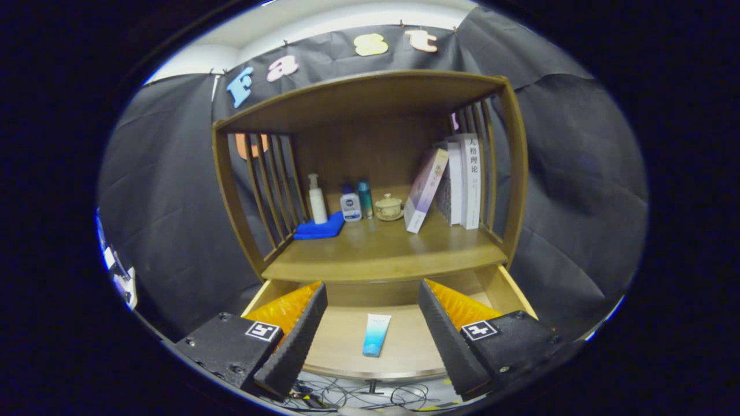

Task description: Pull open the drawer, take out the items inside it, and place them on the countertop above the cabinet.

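**Drawer open, tube lying between spread fingers**

The gripper hangs above the pulled-out drawer with its fingers spread wide, holding nothing. A blue-and-white tube lies flat on the drawer floor, dead ahead at 12 o'clock, between the two fingers and touching neither. Bare drawer floor surrounds the tube on all sides.

Beyond the drawer, the countertop of the wooden cabinet has a broad bare front strip. Farther back, at 11 o'clock, a white pump bottle stands on a folded blue cloth; just right of it stand a small white bottle and a teal bottle, then a lidded cup on a saucer. At 1 o'clock, a book leans against upright books by the slatted right side.

The cabinet's roof overhangs the countertop. Loose cables lie on the floor below the drawer's front edge.
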